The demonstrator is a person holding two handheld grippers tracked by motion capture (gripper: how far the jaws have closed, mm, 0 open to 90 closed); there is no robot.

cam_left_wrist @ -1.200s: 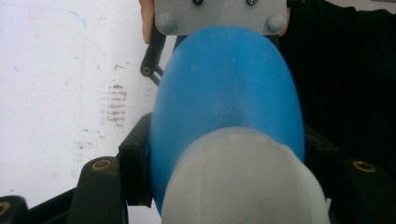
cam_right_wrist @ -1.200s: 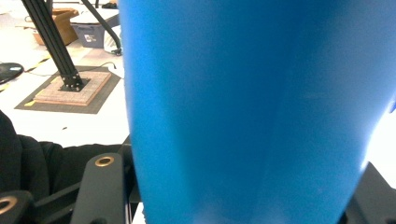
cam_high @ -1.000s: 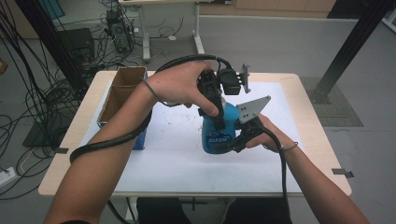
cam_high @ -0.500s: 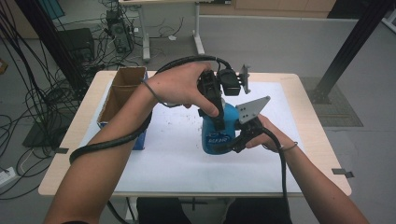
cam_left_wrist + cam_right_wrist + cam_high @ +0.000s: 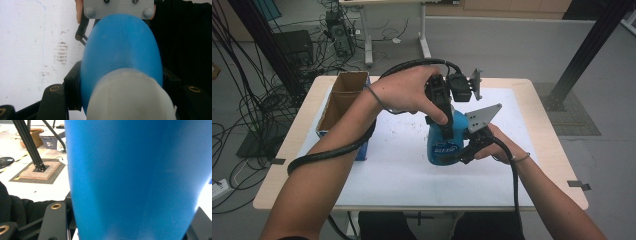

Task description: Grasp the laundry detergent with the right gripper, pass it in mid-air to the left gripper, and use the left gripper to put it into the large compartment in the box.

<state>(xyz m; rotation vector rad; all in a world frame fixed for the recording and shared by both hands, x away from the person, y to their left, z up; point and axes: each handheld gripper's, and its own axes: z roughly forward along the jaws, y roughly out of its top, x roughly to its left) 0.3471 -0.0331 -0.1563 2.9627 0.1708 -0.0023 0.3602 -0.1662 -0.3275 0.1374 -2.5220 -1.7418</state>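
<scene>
The blue bottle (image 5: 443, 145) stands mid-table (image 5: 387, 175); the right tool (image 5: 462, 152) pinches its body to steady it while the left tool (image 5: 445, 131) clamps the white cap (image 5: 130, 97) from above, likely to twist it.

A pale wooden bench (image 5: 542, 150) with a white mat (image 5: 382, 175) over its middle stands on a grey floor (image 5: 522, 50). Tangled black cables (image 5: 252, 105) spread across the floor to its left, near a dark box (image 5: 292, 45). Behind it stands a second table on white legs (image 5: 424, 30). A black metal post (image 5: 587, 47) slants down to a dark floor mat (image 5: 572, 112) at the right.
</scene>
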